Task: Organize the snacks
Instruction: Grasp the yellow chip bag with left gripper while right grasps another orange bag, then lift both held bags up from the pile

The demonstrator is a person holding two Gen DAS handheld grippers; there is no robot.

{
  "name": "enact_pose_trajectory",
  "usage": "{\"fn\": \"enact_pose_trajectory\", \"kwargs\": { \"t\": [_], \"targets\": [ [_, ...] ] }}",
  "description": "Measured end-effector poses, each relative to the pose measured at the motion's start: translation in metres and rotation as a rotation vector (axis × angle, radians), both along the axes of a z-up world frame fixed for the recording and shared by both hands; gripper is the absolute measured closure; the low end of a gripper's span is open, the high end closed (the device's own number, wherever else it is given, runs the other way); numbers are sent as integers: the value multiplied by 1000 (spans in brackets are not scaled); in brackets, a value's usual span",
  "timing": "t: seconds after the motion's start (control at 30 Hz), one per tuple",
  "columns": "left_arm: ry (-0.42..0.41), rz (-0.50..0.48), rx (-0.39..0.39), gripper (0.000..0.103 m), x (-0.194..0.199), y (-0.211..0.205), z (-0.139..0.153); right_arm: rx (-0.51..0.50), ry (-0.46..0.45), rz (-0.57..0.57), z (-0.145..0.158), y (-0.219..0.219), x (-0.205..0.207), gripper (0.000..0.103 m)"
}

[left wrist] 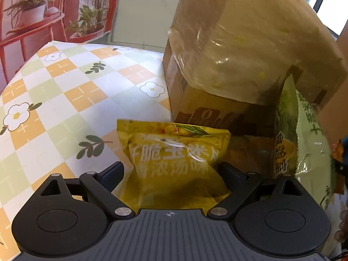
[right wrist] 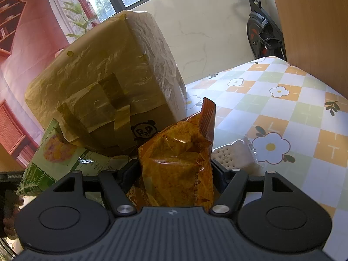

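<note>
Pinching crinkly bags, left jaws clamp the yellow packet (left wrist: 174, 163), right jaws the orange chips (right wrist: 176, 169).

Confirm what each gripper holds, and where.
Left gripper: yellow snack bag, pinched across its middle. Right gripper: orange chip bag, squeezed at mid-body.

Yellow snack bag (left wrist: 174, 158): glossy crinkled plastic film. Orange chip bag (right wrist: 178, 163): shiny clear film. Cardboard box (right wrist: 104, 82): matt brown, wrapped in wrinkled glossy tape. Surface (left wrist: 65, 91): smooth printed covering. Left claw (left wrist: 171, 169): matt black plastic, metal rivets.
</note>
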State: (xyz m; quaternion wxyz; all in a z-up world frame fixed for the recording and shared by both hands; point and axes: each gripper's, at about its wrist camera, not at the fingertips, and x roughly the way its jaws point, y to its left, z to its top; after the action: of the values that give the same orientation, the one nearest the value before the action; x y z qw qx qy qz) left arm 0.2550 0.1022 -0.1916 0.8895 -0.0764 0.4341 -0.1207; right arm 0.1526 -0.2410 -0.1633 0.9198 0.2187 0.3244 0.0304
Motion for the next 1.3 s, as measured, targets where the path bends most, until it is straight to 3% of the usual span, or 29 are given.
{"fn": "enact_pose_trajectory", "kwargs": {
  "t": [0.17, 0.33, 0.7, 1.3],
  "targets": [
    [-7, 48, -57, 18, -4, 5, -1, 1, 0, 0, 0, 0, 0, 32],
    [-57, 87, 14, 24, -16, 4, 7, -1, -1, 1, 0, 0, -1, 32],
    [-173, 205, 26, 24, -50, 14, 47, 0, -45, 9, 11, 3, -4, 38],
    [-330, 207, -6, 24, -64, 4, 106, 9, -180, -4, 54, -3, -13, 38]
  ]
}}
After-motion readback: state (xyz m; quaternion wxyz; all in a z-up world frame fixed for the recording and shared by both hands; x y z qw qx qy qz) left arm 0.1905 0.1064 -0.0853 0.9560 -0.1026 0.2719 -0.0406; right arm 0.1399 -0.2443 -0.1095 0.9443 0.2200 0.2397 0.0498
